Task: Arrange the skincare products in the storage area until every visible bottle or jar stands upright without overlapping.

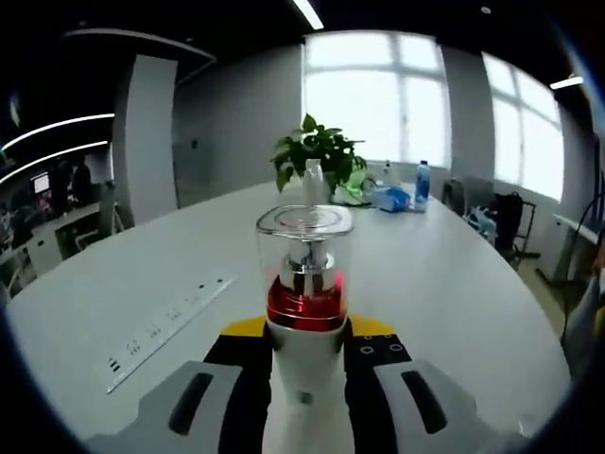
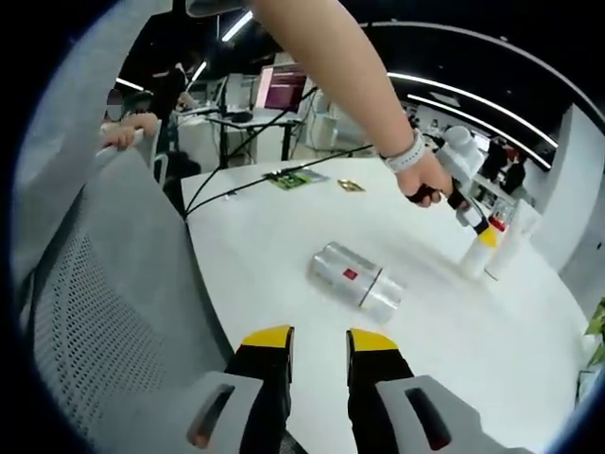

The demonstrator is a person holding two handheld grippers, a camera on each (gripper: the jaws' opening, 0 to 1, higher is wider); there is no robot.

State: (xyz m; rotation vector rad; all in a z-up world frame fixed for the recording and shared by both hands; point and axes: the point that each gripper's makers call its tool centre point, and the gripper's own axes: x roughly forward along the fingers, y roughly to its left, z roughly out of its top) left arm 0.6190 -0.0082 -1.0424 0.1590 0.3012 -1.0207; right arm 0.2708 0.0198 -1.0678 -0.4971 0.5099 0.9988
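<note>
Red-and-white bottle [image 1: 304, 303], silver jar [image 2: 355, 276], white table [image 2: 284, 236].

Clear glossy plastic caps the red bottle [image 1: 304, 284]; the lying jar [image 2: 355, 276] at twelve o'clock looks brushed metal; the table [image 2: 284, 236] is matt white.

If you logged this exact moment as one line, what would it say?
left gripper: shut on pump bottle, upright | right gripper: open, holds nothing | silver jar: lying on table | next: probably stand jar up

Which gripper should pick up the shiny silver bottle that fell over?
Probably the right gripper: it is open and pointing at the lying silver bottle. The left gripper is busy holding a clear-capped red pump bottle.
</note>
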